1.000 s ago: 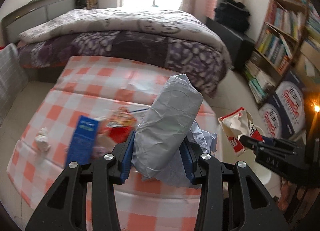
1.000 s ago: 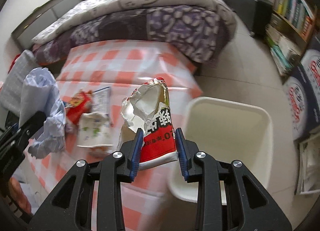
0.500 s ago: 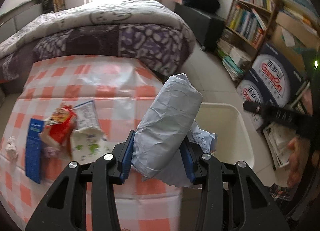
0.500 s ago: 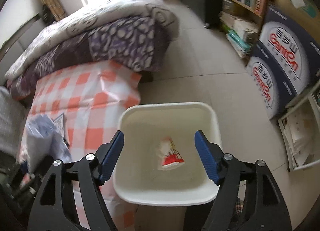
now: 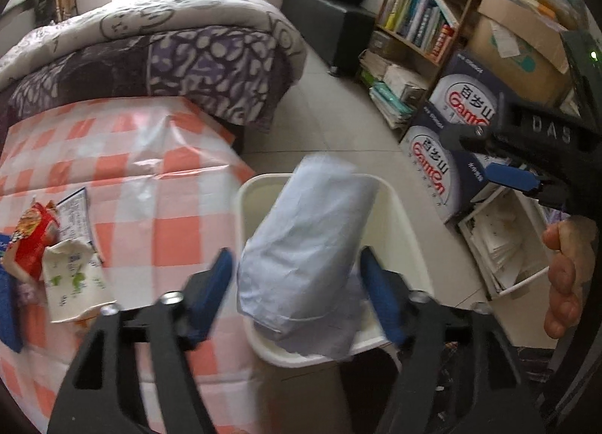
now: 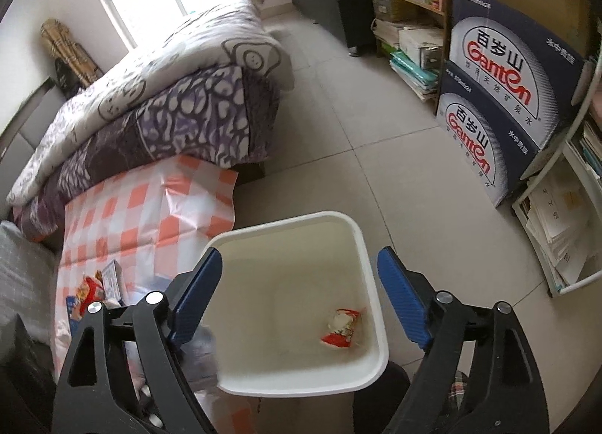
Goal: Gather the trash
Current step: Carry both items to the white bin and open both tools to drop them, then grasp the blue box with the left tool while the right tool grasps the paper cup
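- The paper wad (image 5: 304,246) sits between my left gripper's (image 5: 297,295) pads, directly over the bin (image 5: 399,208); its long axis runs up and away from me, tilted a little to the right.
- My left fingers (image 5: 210,291) are spread, with a gap showing on each side of the wad, so I judge it released and about to drop; the blur leaves me unsure whether any pad touches it.
- The bin stands on the floor against the checked cloth's (image 5: 150,185) edge, straight below the wad, so the move turns on nothing more than a fall.
- My right gripper (image 6: 297,298) hangs above the same bin (image 6: 361,246), fingers wide apart and empty, pointing down into it.
- A red wrapper (image 6: 340,327) lies on the bin floor.
- More trash waits on the cloth to my left: a red packet (image 5: 30,242) and a white carton (image 5: 75,287), nearer my left hand.
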